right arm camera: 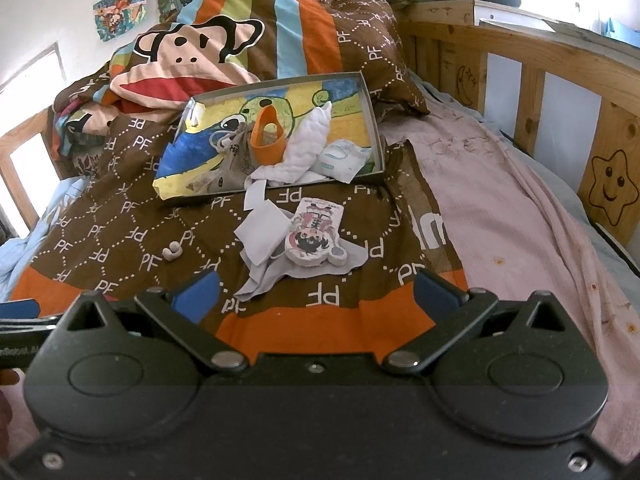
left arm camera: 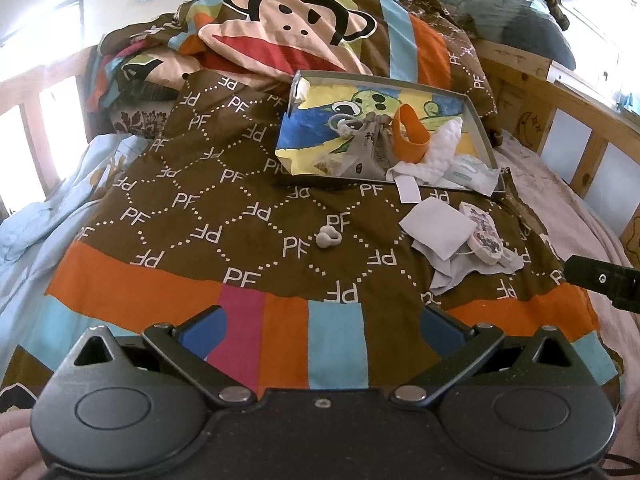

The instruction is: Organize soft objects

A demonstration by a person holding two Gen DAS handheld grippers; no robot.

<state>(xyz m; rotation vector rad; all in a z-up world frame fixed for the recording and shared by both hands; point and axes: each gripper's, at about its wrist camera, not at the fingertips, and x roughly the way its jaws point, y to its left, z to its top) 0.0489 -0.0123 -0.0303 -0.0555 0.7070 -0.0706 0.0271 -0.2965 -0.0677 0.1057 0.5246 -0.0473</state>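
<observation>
a: both grippers? quick.

b: left gripper (left arm camera: 320,328) was spread wide, nothing between the fingers, hovering low over the quilt (left arm camera: 248,208). right gripper (right arm camera: 316,292) same, jaws apart and empty, its tip poked into the left view at the right edge.

a: where was the soft stuff?

b: split. the shallow box (right arm camera: 370,108) sat on the quilt up toward the monkey pillow (right arm camera: 192,60) and already held a drawstring pouch (right arm camera: 240,152), an orange band (right arm camera: 268,140), a white quilted cloth (right arm camera: 304,148) and a pale packet (right arm camera: 340,156), all piled at the near right end, probably just dropped in from this side.

a: left outside?

b: a printed cushion (right arm camera: 316,236) lay on a grey cloth (right arm camera: 272,276) with a white sheet (right arm camera: 262,228) tucked beside it, just below the box. a small white looped thing (left arm camera: 329,235) lay alone, well apart to the left.

a: judgement?

b: partway done. right gripper lined up with the cushion pile, left one nearer the loop, so likely each takes its own.
</observation>
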